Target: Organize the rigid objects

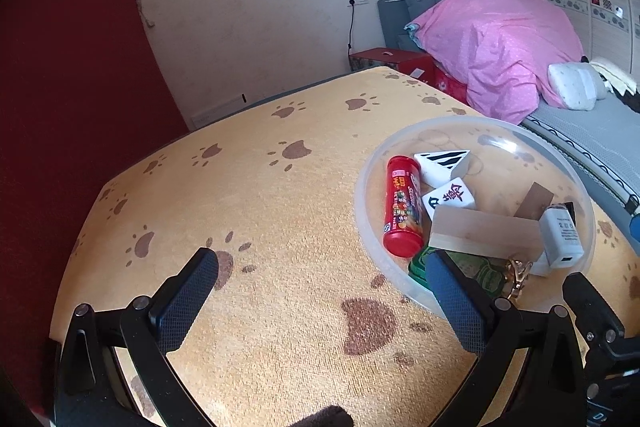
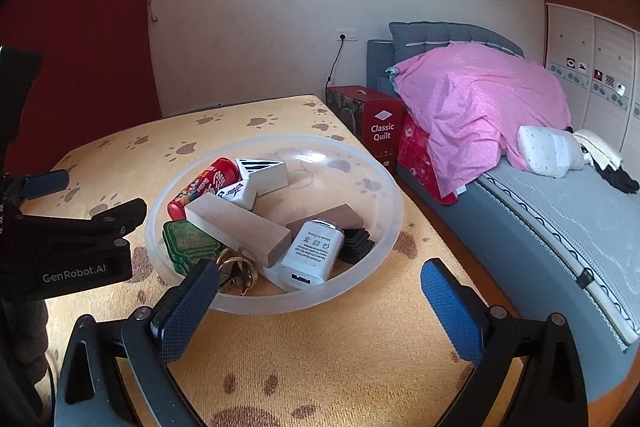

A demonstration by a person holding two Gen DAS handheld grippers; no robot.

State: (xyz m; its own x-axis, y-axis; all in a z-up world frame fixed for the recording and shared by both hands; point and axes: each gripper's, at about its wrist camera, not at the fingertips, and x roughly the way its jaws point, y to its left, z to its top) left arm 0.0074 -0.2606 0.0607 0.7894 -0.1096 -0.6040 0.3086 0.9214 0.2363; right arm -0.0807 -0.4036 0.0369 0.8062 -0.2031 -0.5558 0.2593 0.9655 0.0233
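A clear plastic bowl (image 2: 372,183) (image 1: 372,163) sits on the yellow paw-print table cover (image 1: 260,195). Inside lie a red candy tube (image 1: 402,205) (image 2: 202,185), a zebra-striped white wedge (image 1: 442,165) (image 2: 264,171), a white mahjong tile (image 1: 450,199) (image 2: 238,193), a pale wooden block (image 1: 484,233) (image 2: 240,227), a darker wooden block (image 2: 332,215), a white charger (image 2: 314,253) (image 1: 558,235), a green tin (image 2: 186,241), gold rings (image 2: 236,273) and a black ribbed piece (image 2: 358,243). My left gripper (image 1: 320,267) is open, left of the bowl. My right gripper (image 2: 320,279) is open at the bowl's near rim, holding nothing.
A bed (image 2: 560,211) with a pink quilt (image 2: 480,103) runs along the right of the table. Red boxes (image 2: 378,125) stand by the headboard. A dark red curtain (image 1: 60,87) hangs on the left. The left gripper's body (image 2: 76,251) shows at the right wrist view's left edge.
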